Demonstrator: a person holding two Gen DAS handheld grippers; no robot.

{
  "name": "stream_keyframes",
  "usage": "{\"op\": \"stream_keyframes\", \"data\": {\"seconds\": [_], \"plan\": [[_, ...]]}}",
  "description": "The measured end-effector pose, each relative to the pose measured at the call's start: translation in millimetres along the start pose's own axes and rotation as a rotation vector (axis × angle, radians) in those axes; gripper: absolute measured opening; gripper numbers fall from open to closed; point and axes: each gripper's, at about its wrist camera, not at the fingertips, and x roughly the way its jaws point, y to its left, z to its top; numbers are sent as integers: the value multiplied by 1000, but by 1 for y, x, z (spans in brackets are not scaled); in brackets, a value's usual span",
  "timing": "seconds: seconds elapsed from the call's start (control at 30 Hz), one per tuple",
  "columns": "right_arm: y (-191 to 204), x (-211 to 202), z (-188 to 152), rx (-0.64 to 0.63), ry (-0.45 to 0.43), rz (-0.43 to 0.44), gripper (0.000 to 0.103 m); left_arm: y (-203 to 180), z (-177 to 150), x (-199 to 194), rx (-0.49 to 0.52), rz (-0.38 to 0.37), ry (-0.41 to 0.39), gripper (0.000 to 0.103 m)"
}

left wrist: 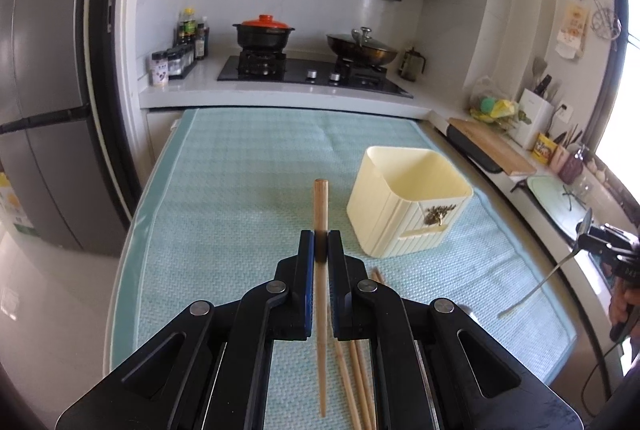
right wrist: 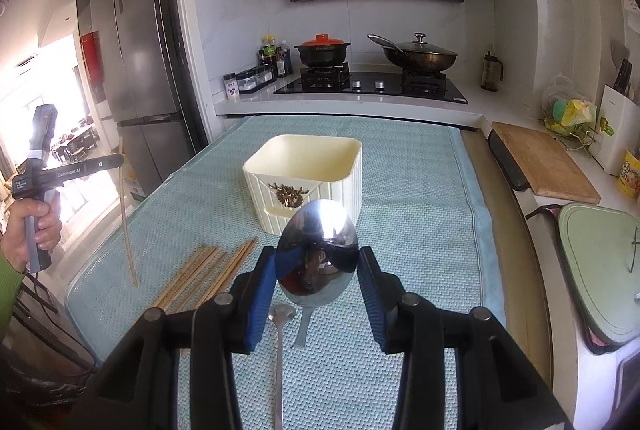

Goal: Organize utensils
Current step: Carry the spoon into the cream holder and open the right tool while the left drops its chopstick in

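Note:
My left gripper is shut on one wooden chopstick, held above the mat, its tip pointing down. Several more chopsticks lie on the mat under it; they also show in the right wrist view. My right gripper is shut on the bowl of a shiny metal spoon, lifted above the mat. Another spoon lies on the mat below. The cream utensil holder stands empty on the mat, right of the left gripper and just ahead of the right gripper.
A light blue mat covers the table. Behind it is a stove with a red-lidded pot and a wok. A wooden cutting board and a green tray lie on the right counter. A fridge stands left.

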Motion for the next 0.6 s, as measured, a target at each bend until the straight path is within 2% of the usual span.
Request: {"op": "stream_keyframes", "data": {"seconds": [0.37,0.6], "plan": [[-1,-10,41,-35,-59,-26,41,-15,39,-5,26,-44,-40,5],[-3,-14,92,-64,-114,-45,41,-31,87,-7,69,-66,-76,5]]}}
